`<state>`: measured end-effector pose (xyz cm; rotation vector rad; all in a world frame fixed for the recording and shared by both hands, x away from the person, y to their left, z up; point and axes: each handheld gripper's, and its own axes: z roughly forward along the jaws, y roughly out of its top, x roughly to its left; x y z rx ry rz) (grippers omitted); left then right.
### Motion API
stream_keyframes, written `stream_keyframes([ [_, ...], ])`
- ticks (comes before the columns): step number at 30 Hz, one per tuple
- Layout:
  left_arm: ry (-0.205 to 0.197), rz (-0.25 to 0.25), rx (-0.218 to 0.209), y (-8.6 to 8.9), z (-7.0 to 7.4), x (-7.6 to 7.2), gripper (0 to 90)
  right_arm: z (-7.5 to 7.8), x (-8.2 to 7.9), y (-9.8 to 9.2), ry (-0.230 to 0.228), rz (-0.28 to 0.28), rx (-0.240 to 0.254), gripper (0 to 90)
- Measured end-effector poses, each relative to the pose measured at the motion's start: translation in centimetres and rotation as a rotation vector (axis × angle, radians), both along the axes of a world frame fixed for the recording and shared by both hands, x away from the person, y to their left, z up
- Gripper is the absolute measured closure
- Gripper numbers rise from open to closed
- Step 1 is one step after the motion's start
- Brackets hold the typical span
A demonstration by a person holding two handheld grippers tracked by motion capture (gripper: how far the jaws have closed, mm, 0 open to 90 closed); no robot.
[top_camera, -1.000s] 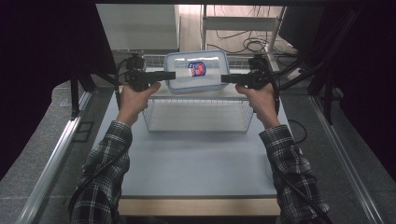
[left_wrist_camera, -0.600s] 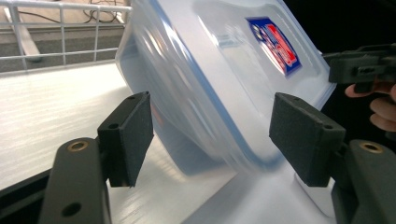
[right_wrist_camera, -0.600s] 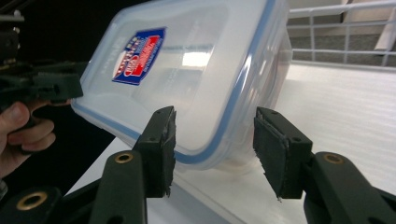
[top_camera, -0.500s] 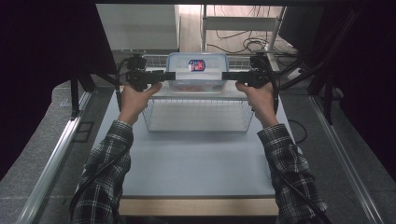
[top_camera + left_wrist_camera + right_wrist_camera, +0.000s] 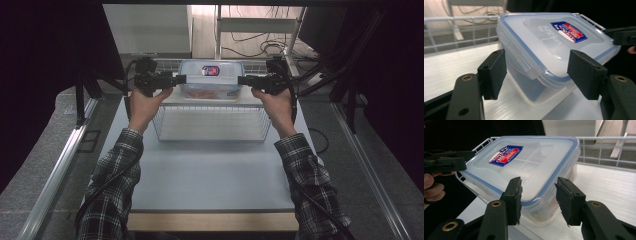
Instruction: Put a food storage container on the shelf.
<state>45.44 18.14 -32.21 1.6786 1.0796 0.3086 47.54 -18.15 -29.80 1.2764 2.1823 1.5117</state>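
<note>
A clear plastic container [image 5: 211,80] is showing a translucent whitish lid [image 5: 554,42] edged with a thin blue seal line, and a label [image 5: 505,155] in blue, red and white is sitting on the lid's far part. Something reddish is showing through the container's walls. The left gripper [image 5: 179,79] and the right gripper [image 5: 243,80] are both appearing black, with brass-coloured rivets on their jaws. The wire basket [image 5: 212,127] is gleaming white, and the table [image 5: 210,175] is looking pale grey-blue with a light wooden near edge. The sleeves [image 5: 112,175] are wearing a black, grey and white plaid check.
</note>
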Motion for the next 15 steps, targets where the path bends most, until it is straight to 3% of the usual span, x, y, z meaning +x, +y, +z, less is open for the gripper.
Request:
stream_keyframes([
  [2, -0.002, -0.021, -0.011, -0.1, 0.1, -0.4, 28.4, 0.0, -0.6, -0.1, -0.032, 0.016, -0.011, 48.1],
  [6, -0.017, -0.049, 0.05, -0.4, 0.0, -1.4, 25.5, -0.1, -1.7, -0.3, -0.078, 0.037, -0.032, 40.6],
  [9, -0.022, -0.077, 0.055, -0.6, -0.2, -2.2, 23.9, -0.2, -2.2, -0.4, -0.091, 0.051, -0.037, 37.4],
  [15, -0.031, -0.114, 0.105, -0.9, -0.8, -3.7, 17.4, -0.9, -3.6, -0.7, -0.099, 0.083, -0.047, 27.9],
])
